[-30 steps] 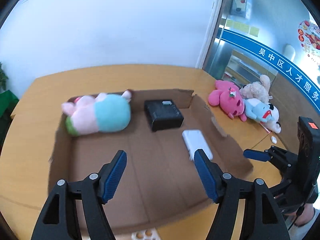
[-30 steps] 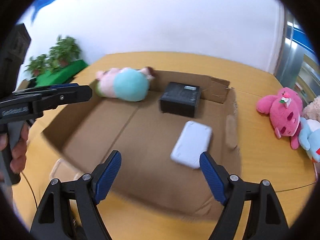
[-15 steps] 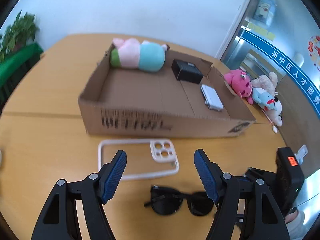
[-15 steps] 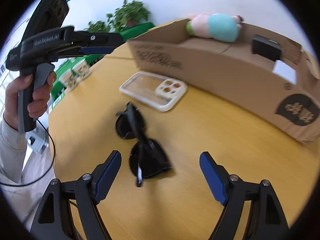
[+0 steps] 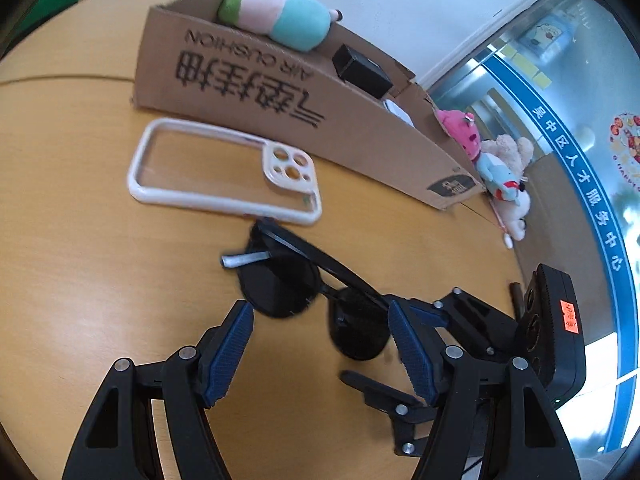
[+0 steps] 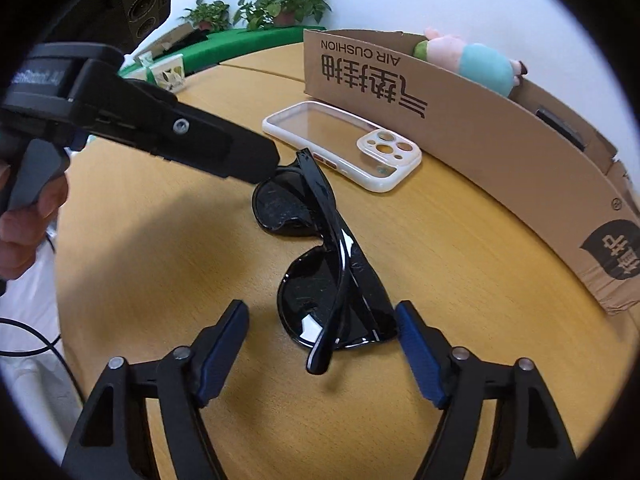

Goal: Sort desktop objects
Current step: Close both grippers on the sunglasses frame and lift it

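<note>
1. The right gripper [image 6: 322, 340], its jaws just narrowed but not yet pressing, straddles one lens of the sunglasses [image 6: 320, 264] on the table [image 6: 460, 264].
2. The left gripper [image 5: 320, 344] stands open over the other lens.
3. Light, rigid, glossy: likely slippery and easily scratched; the frame offers a safer hold than the lenses.
4. Beyond lie a phone case [image 6: 340, 144] and a cardboard box [image 6: 480, 120].

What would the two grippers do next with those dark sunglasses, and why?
Probably close the right gripper onto the sunglasses. Its jaws have just been narrowing, one lens sits between them, and the pads do not yet press it. The left gripper stands open at the other lens.
</note>
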{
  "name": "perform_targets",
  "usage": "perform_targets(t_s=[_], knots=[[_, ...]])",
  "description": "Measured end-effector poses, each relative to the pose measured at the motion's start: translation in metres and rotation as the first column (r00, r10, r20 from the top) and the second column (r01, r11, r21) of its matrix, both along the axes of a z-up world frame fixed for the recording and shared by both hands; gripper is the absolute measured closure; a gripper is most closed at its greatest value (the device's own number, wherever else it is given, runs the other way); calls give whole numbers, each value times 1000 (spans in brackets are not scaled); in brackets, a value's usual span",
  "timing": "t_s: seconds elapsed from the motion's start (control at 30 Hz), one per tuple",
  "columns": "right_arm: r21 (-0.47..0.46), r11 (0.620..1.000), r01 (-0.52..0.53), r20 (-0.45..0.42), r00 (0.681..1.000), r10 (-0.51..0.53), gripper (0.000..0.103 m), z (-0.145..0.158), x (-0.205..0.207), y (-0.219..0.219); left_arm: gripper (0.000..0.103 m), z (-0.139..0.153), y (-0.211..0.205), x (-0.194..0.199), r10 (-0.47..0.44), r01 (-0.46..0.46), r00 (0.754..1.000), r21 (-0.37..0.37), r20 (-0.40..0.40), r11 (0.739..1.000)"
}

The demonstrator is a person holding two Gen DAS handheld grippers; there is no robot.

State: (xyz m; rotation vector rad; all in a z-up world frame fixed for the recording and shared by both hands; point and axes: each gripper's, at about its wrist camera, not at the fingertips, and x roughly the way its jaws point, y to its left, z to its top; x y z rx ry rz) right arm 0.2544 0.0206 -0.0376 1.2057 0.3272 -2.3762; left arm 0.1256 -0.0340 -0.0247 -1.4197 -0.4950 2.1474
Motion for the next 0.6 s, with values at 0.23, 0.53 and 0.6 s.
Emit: perform_targets(t_s=[0.23, 0.53, 0.6], knots=[[-26, 997, 79, -3, 997, -79, 48, -2, 1, -4, 39, -9, 30, -6, -55, 50, 998, 115, 37, 992], [-48, 992, 112, -3, 994, -113, 50, -1, 2, 0, 69, -24, 40, -17, -17, 9, 996, 87, 92, 996], [-49, 993, 112, -3, 994, -112, 50, -2, 1, 0, 78, -18, 42, -15, -19, 14, 998, 76, 58, 997]])
